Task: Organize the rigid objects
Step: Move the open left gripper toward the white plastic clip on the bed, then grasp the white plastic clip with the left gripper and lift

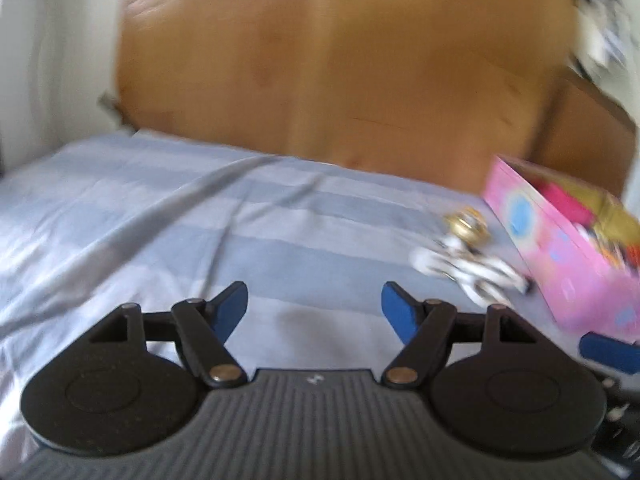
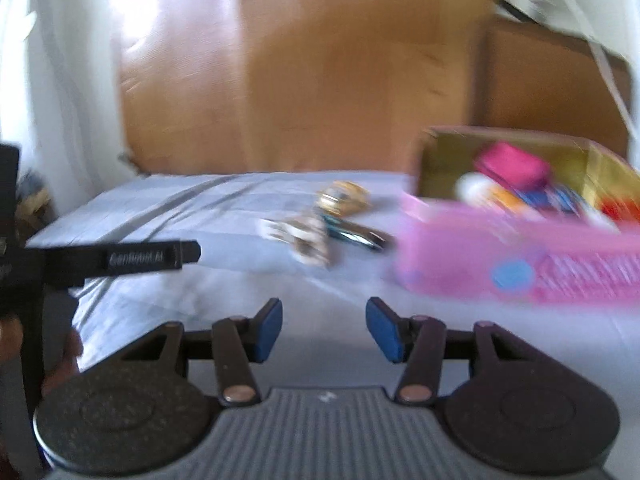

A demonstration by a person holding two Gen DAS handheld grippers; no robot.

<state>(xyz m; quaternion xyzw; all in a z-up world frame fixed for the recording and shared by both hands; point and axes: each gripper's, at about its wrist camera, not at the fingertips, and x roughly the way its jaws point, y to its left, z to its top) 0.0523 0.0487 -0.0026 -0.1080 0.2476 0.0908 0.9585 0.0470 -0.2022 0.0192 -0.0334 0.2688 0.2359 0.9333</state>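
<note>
- The left gripper [image 1: 314, 308] is hovering over the striped blue bedsheet [image 1: 160, 216] in the lower middle of its own view, its blue-padded jaws standing wide apart with nothing between them.
- The right gripper [image 2: 324, 328] is sitting low in the middle of its view, jaws spread with only sheet showing in the gap.
- The pink box [image 2: 520, 260] is lying open-topped at the right of the right wrist view, its long axis running left to right, with blurred colourful items inside.
- A gold round object [image 2: 344, 198] is resting just left of the box, above frame centre.
- A white patterned piece [image 2: 304, 236] is lying just below it, too blurred to tell its pointing.
- A dark slim object [image 2: 360, 236] is stretching from the gold piece toward the box, long axis slanting down to the right.
- A wooden headboard [image 1: 320, 60] is filling the upper frame.
</note>
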